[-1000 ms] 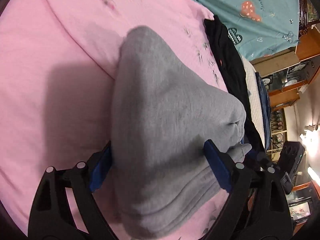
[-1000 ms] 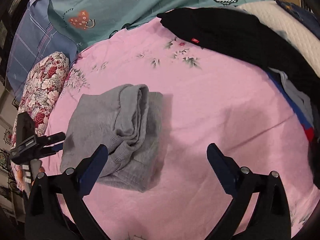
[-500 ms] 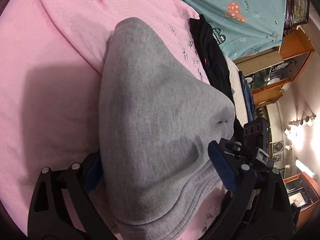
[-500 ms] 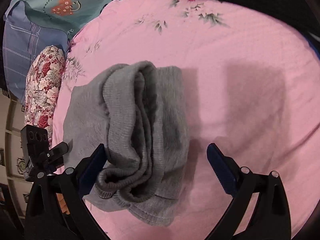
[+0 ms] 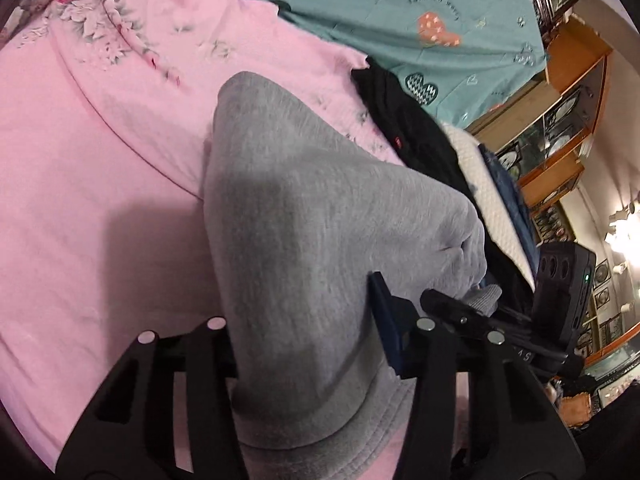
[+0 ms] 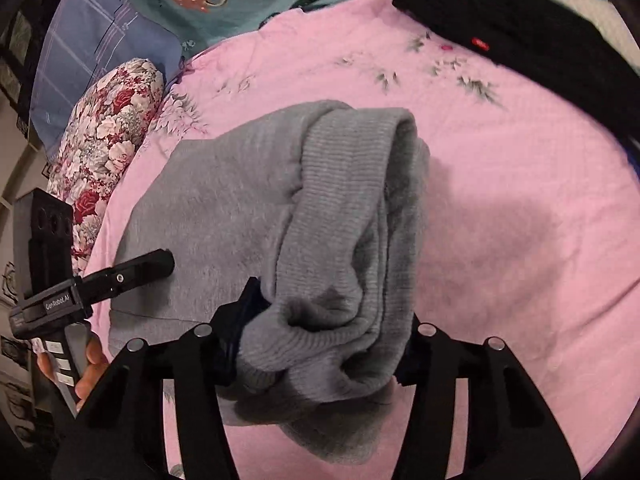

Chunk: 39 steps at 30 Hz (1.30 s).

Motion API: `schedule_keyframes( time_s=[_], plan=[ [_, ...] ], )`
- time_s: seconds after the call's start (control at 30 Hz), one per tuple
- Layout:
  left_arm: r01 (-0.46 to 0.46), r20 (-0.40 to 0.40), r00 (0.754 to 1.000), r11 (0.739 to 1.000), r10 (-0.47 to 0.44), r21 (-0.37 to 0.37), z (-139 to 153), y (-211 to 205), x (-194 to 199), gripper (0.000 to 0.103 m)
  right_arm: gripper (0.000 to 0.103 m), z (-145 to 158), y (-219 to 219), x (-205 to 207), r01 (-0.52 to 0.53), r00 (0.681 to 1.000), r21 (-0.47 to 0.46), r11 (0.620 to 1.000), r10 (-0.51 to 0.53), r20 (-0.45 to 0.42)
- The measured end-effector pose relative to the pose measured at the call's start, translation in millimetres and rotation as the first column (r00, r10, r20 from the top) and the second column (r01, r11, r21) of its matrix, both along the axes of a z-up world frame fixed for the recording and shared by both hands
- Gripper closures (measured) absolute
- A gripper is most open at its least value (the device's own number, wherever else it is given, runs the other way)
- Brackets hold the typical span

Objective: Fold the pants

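The grey pants (image 5: pixel 320 220) lie as a thick folded bundle on the pink sheet (image 5: pixel 80 200). My left gripper (image 5: pixel 308 332) is shut on one end of the bundle, with its fingers pressed into both sides. In the right wrist view the same grey pants (image 6: pixel 320 220) show their ribbed cuffs. My right gripper (image 6: pixel 320 344) is shut on that cuffed end. The left gripper (image 6: pixel 132 276) also shows at the left edge of the bundle, with a hand on its handle. The right gripper's body (image 5: pixel 560 300) shows at the right of the left wrist view.
A black garment (image 6: pixel 520 32) lies along the far right of the bed, beside white and blue clothes (image 5: pixel 492 184). A teal duvet (image 5: pixel 400 8) and a floral pillow (image 6: pixel 108 128) lie at the head. Wooden cabinets (image 5: pixel 568 100) stand beyond.
Both grippers have closed in on the pants from open to shut. The right gripper moved forward onto the cuffed end. The bundle's ends now sit between the fingers.
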State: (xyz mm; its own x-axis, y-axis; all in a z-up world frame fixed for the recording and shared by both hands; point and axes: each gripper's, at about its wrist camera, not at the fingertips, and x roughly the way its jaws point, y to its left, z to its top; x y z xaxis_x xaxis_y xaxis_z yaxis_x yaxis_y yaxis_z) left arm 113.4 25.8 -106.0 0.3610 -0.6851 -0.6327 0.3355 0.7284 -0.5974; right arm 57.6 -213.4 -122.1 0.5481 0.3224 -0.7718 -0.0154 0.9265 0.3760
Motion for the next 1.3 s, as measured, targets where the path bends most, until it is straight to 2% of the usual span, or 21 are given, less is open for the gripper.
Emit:
schedule_keyframes(
  time_s=[0.07,0.17,0.27,0.37,0.47,0.6,0.73,0.83,0.9,0.93,1.0,1.07,1.13,1.17,1.23,1.27,1.3],
  plan=[
    [-0.013,0.018,1.000,1.000,0.013,0.001,13,2,-5,0.054,0.049,9,3,-10,-0.004,0.999,-0.032,0.999,0.005,0.036],
    [-0.015,0.050,0.999,0.999,0.013,0.039,41,-1,5,0.054,0.049,25,-1,-16,-0.024,0.997,-0.017,1.000,0.025,0.071],
    [0.005,0.031,0.999,0.996,-0.008,0.091,63,-9,49,0.054,0.049,48,-4,0,-0.057,0.994,-0.014,0.998,0.058,0.097],
    [-0.029,-0.001,1.000,0.995,0.030,0.090,67,-13,124,0.054,0.049,72,-4,42,-0.079,0.989,-0.030,0.996,0.082,0.127],
    [-0.075,0.046,0.996,0.989,0.070,0.126,68,-21,195,0.054,0.049,85,-6,108,-0.087,0.983,-0.060,0.994,0.095,0.156],
    [-0.106,0.069,0.993,0.972,0.094,0.209,55,-35,279,0.054,0.049,77,-7,214,-0.071,0.983,-0.077,0.995,0.083,0.167],
    [-0.104,0.031,0.995,0.970,0.100,0.219,29,-36,332,0.054,0.049,59,-8,292,-0.053,0.986,-0.075,0.996,0.064,0.153],
    [-0.104,0.059,0.994,0.971,0.093,0.216,17,-34,341,0.046,0.049,39,-12,330,-0.062,0.990,-0.050,0.997,0.068,0.128],
    [-0.107,0.080,0.993,0.969,0.091,0.223,15,-33,340,0.035,0.048,26,-14,341,-0.066,0.990,-0.046,0.997,0.071,0.121],
    [-0.118,0.089,0.991,0.963,0.099,0.244,14,-33,340,0.024,0.046,23,-15,344,-0.067,0.989,-0.041,0.997,0.072,0.129],
    [-0.148,0.120,0.986,0.946,0.118,0.287,18,-31,335,0.020,0.029,18,-19,347,-0.069,0.988,-0.024,0.997,0.071,0.134],
    [-0.193,0.177,0.974,0.921,0.139,0.339,36,-29,321,0.020,0.017,13,-21,347,-0.043,0.993,-0.048,0.998,0.048,0.112],
    [-0.245,0.242,0.956,0.900,0.163,0.360,65,-27,298,0.017,0.015,20,-19,344,-0.024,0.993,-0.099,0.995,0.035,0.110],
    [-0.264,0.266,0.948,0.896,0.174,0.357,80,-25,284,0.011,0.015,29,-18,338,-0.004,0.992,-0.141,0.990,0.022,0.124],
    [-0.303,0.315,0.928,0.896,0.200,0.325,114,-21,248,0.008,0.015,54,-18,322,0.045,0.983,-0.207,0.977,-0.006,0.184],
    [-0.321,0.330,0.919,0.896,0.216,0.307,128,-19,231,0.002,0.015,70,-17,311,0.074,0.975,-0.226,0.971,-0.023,0.220],
    [-0.349,0.345,0.907,0.887,0.240,0.301,140,-18,214,0.002,0.012,86,-16,298,0.099,0.966,-0.235,0.967,-0.037,0.255]
  ],
)
